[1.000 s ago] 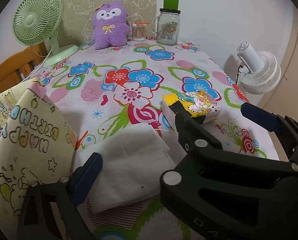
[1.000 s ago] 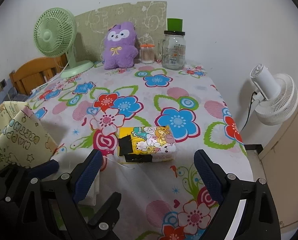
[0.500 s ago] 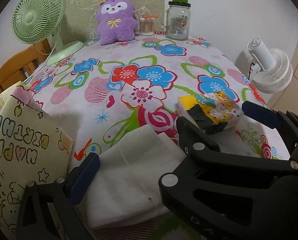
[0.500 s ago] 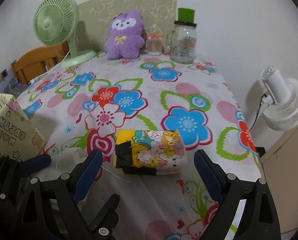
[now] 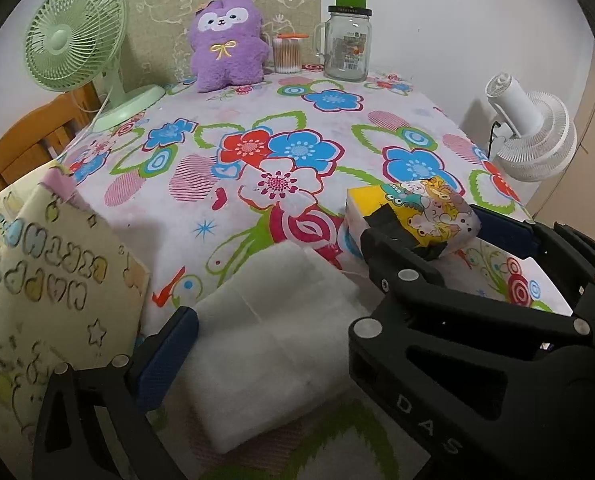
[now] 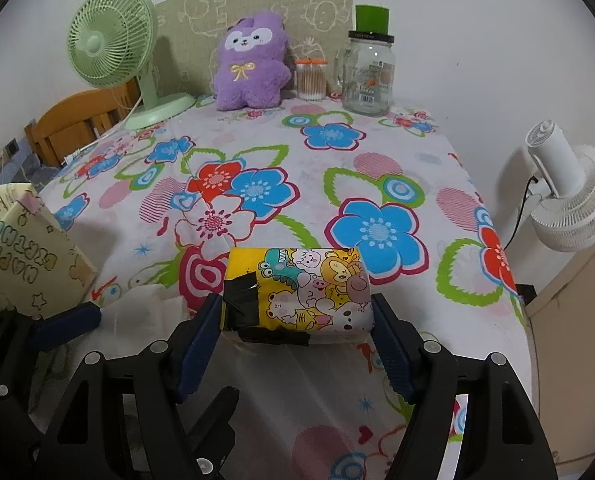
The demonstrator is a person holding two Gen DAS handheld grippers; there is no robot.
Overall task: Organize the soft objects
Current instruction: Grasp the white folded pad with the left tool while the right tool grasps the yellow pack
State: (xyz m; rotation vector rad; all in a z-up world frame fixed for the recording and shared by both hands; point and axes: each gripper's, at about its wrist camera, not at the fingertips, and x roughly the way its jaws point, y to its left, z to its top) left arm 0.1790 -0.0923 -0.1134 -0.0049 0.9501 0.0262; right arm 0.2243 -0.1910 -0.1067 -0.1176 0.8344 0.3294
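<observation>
A yellow cartoon-print tissue pack (image 6: pixel 297 288) with black tape lies on the flowered tablecloth (image 6: pixel 257 168). My right gripper (image 6: pixel 297 312) has it between its blue pads (image 6: pixel 389 344). Its jaws are closing, and the pads meet the pack's two ends. A folded white cloth (image 5: pixel 273 336) lies near the front edge. My left gripper (image 5: pixel 293 344) stands wide over the cloth with one blue pad (image 5: pixel 165 352) at its left edge. The right gripper's black frame hides the other finger. A purple plush toy (image 6: pixel 253 68) sits upright at the back of the table.
A yellow birthday-print bag (image 5: pixel 37 288) stands at the table's left front. At the back stand a green table fan (image 6: pixel 113 48), a cotton-swab jar (image 6: pixel 311 80) and a glass jar (image 6: pixel 369 76). A white fan (image 6: pixel 569 196) is beyond the right edge. A wooden chair (image 6: pixel 73 120) stands on the left.
The right gripper's jaws have narrowed from wide apart to flanking the tissue pack, which now sits between them. The left gripper stays over the white cloth.
</observation>
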